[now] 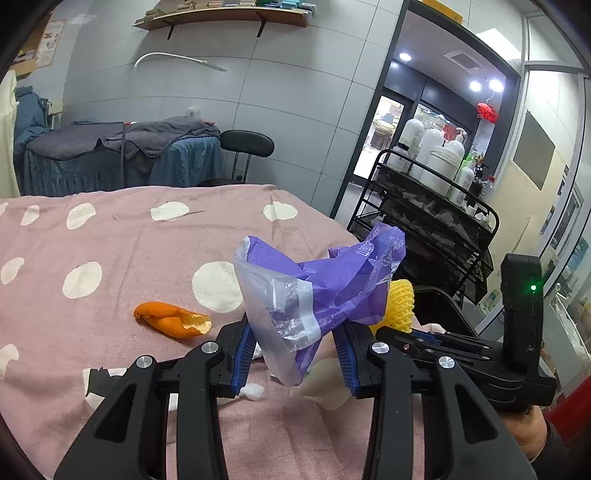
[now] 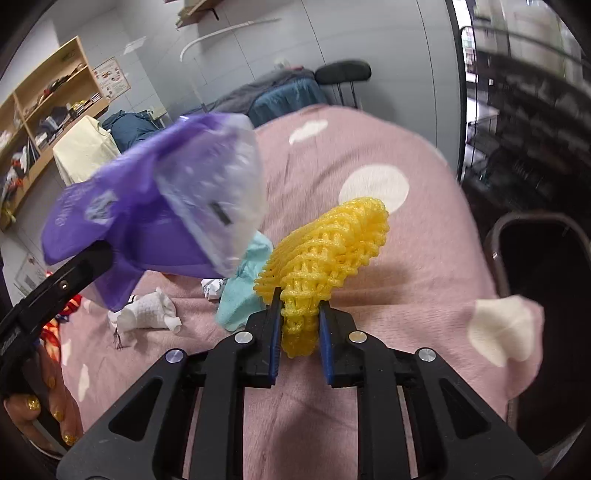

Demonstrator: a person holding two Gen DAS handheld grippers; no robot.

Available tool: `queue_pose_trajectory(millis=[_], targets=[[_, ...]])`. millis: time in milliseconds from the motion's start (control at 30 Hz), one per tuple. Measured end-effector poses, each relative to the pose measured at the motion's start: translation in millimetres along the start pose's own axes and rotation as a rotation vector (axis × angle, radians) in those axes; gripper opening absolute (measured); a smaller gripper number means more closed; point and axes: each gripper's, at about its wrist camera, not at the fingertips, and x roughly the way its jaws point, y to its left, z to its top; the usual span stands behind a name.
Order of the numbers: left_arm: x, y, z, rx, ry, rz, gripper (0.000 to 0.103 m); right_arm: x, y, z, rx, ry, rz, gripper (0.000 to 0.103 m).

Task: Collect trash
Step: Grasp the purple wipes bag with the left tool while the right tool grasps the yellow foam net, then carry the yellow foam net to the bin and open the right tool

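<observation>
Pink dotted bed (image 1: 110, 240): orange peel (image 1: 171, 319), tissue (image 2: 147, 310). Wall shelf (image 1: 221, 16), trolley (image 1: 424, 206), bin (image 2: 546, 236). Left tongs (image 1: 295, 339) pinching bag (image 1: 314, 288); right tongs (image 2: 298, 325) pinching yellow net (image 2: 332, 243).

A dusty pink bed cover (image 1: 122, 243) carries a pattern of large cream-white dots. On it, near the left, lies a curled bright orange peel (image 1: 171, 319) with a paler inner edge. A crumpled plastic bag (image 1: 314, 291) is purple with pale printing, and its mouth is clear and whitish. To the right, a foam fruit net (image 2: 328, 254) is vivid yellow in an open lattice. Beside it lie a mint-green cloth (image 2: 245, 284) and a crumpled white tissue (image 2: 147, 310). Both grippers are black with blue finger pads (image 2: 274, 339).
</observation>
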Motion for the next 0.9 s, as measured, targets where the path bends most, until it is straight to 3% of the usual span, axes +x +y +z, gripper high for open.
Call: queue_pose_trajectory(millis=[267,533,900], targets=[[5,-22,2,0.034,-0.008,-0.028,0.039,-47,-13,-6,-0.042,-0.101,-0.123,0.019],[23,-61,-3,0.093,0.023,-0.099,0.039,-91,-72,-20,0.055,-0.148,-0.260,0.019],[47,-110,-8,0.171,0.077,-0.185,0.039,-106,-164,-49,0.187,-0.103,-0.443,0.019]])
